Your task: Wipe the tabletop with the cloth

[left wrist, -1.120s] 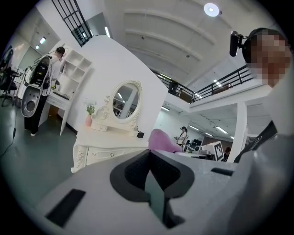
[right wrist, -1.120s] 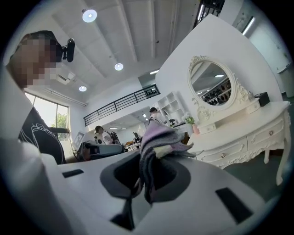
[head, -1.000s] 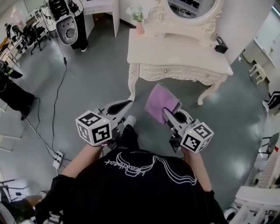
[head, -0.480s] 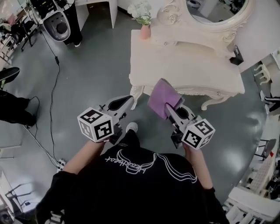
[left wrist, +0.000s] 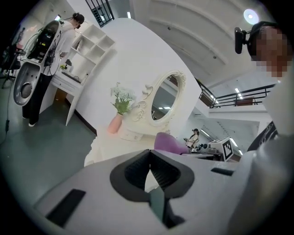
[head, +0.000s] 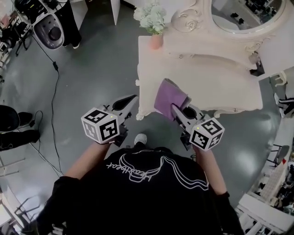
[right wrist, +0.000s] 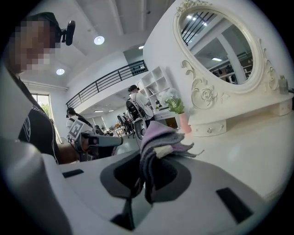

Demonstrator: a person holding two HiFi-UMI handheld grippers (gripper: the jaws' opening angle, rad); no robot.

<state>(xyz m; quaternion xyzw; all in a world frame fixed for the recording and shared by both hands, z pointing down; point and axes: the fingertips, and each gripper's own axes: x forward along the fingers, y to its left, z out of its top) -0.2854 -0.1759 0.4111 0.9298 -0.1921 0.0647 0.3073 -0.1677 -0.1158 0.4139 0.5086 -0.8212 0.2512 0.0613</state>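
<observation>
A purple cloth point(head: 170, 97) hangs folded from my right gripper point(head: 176, 110), which is shut on it just above the near edge of the cream dressing table point(head: 206, 80). The right gripper view shows the cloth point(right wrist: 156, 142) pinched between the jaws, with the tabletop point(right wrist: 239, 142) spreading to the right. My left gripper point(head: 132, 98) is shut with nothing in it and hovers at the table's near left corner. In the left gripper view the jaws meet at the tips point(left wrist: 149, 161), and the cloth point(left wrist: 169, 142) shows beyond them.
At the table's back stand an oval mirror point(head: 245, 13) on a drawer base and a pink vase with white flowers point(head: 154, 23). A dark small object point(head: 257, 69) lies at the far right end. Grey floor with a cable point(head: 53, 101) lies to the left.
I have come closer to the table. Both grippers, the right one still holding the cloth, have reached its near edge; a second ago they hung over the floor well short of it.
</observation>
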